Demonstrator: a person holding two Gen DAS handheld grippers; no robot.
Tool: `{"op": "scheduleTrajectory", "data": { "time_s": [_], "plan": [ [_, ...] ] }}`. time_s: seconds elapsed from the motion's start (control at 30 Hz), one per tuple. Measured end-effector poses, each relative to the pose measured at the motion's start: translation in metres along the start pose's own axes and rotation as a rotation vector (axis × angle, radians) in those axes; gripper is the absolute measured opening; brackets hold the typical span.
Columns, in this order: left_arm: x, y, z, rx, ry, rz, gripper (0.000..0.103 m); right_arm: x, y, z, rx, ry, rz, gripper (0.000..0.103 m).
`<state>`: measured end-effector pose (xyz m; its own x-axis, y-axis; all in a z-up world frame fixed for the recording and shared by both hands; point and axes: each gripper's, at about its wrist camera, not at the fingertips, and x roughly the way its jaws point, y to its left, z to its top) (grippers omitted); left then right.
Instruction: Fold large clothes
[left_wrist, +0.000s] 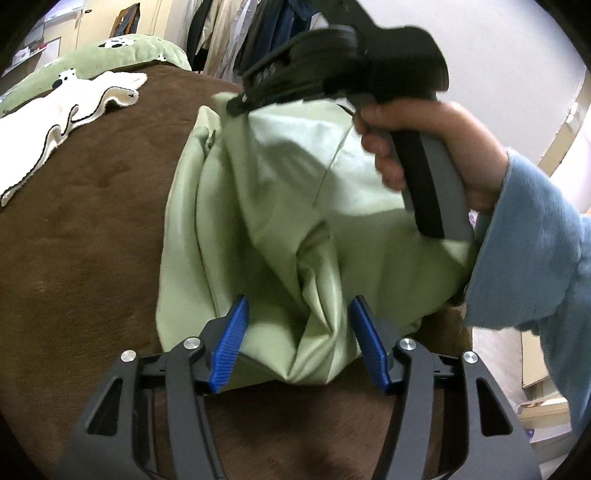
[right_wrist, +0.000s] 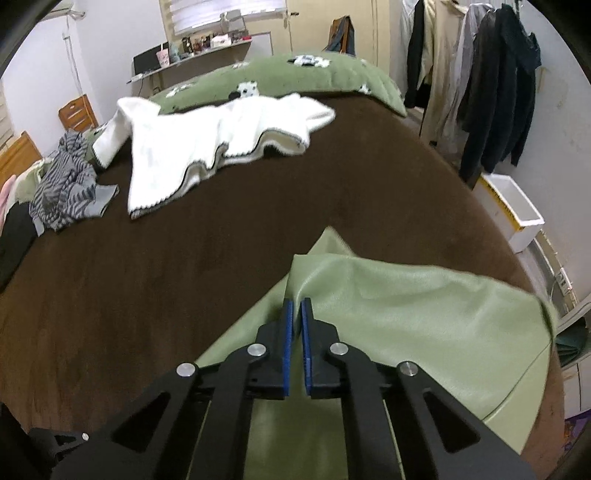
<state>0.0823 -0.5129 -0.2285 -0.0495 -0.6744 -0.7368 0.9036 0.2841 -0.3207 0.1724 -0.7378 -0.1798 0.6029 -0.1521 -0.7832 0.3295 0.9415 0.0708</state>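
I am in a home bedroom: a bed under a brown blanket (right_wrist: 184, 266), a green pillow with bear prints (right_wrist: 295, 77), coats on an open clothes rail (right_wrist: 491, 92), a cluttered shelf under the window (right_wrist: 199, 48), and a wooden bedside cabinet (right_wrist: 75, 112).

one green garment (right_wrist: 424, 332), one white garment (right_wrist: 207, 155), two hand-held grippers (left_wrist: 299, 306)

Dim, even indoor light; fisheye-warped edges, slight motion blur.
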Motion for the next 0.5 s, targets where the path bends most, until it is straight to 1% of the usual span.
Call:
{"op": "scheduleTrajectory", "data": {
  "time_s": [0.17, 0.23, 0.3, 0.33, 0.4, 0.5],
  "plan": [
    [-0.004, 0.012, -0.004, -0.007, 0.005, 0.003, 0.056, 0.000, -0.001, 0.022, 0.011, -0.023, -0.008, 0.005],
    [-0.002, 0.017, -0.003, -0.009, 0.008, -0.002, 0.056, 0.004, 0.001, 0.030, 0.016, -0.035, -0.004, 0.001],
    [-0.001, 0.020, -0.005, -0.011, 0.013, -0.015, 0.056, 0.007, 0.003, 0.040, 0.035, -0.053, 0.010, 0.001],
    [-0.001, 0.019, -0.007, 0.001, 0.016, -0.017, 0.056, 0.012, 0.006, 0.048, 0.044, -0.054, 0.022, 0.001],
    [0.000, 0.017, -0.012, 0.029, 0.010, -0.008, 0.056, 0.023, 0.012, 0.056, 0.031, -0.036, 0.016, 0.001],
    [-0.002, 0.020, -0.013, 0.013, 0.002, -0.031, 0.056, 0.033, 0.020, 0.054, 0.010, -0.015, 0.020, 0.001]
  ]
}}
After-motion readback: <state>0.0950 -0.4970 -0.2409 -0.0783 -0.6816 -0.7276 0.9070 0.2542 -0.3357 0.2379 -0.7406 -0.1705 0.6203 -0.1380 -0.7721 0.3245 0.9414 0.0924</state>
